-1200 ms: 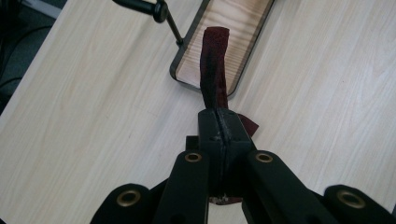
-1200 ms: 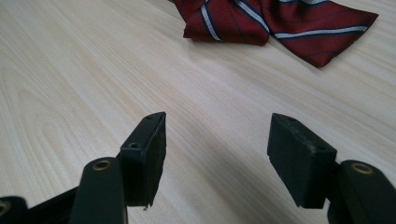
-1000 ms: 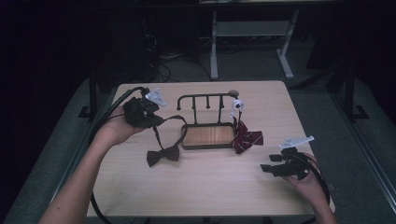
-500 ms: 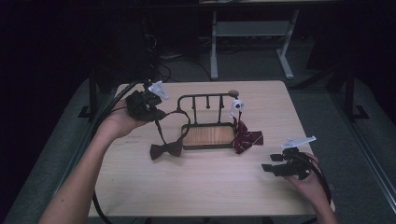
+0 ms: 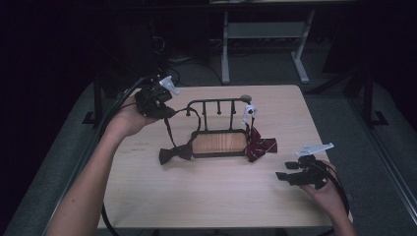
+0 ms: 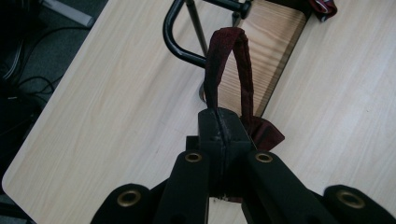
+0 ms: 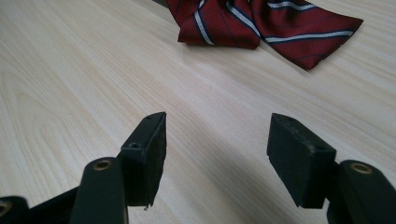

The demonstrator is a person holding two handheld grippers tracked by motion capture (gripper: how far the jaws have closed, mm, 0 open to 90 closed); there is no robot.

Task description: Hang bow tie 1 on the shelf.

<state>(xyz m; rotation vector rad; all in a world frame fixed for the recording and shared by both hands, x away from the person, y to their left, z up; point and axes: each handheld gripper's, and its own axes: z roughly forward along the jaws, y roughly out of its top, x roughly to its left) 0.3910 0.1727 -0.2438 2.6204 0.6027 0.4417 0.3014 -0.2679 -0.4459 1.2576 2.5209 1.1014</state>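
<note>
left gripper [image 5: 156, 101]: held up over the tabletop's [image 5: 206, 206] far-left corner, jaws pinched tight on the strap [image 6: 227, 60] of the dark bow tie [image 5: 175, 153]
strap: loops out past the jaws toward the rack, then drops down to the bow
dark bow tie: bow sits on the tabletop touching the rack's left end, long axis roughly left-right, lower than the gripper and nearer the person
left arm: forearm comes in from the near-left, hand raised above the wood
right gripper [image 5: 290, 176]: low by the near-right edge, jaws wide apart with nothing between them, pointing left
striped bow tie [image 7: 261, 23]: red with white stripes, lying flat at the rack's right end, well ahead of the open jaws
rack [image 5: 219, 125]: black metal frame on a wooden base, mid-table
</note>
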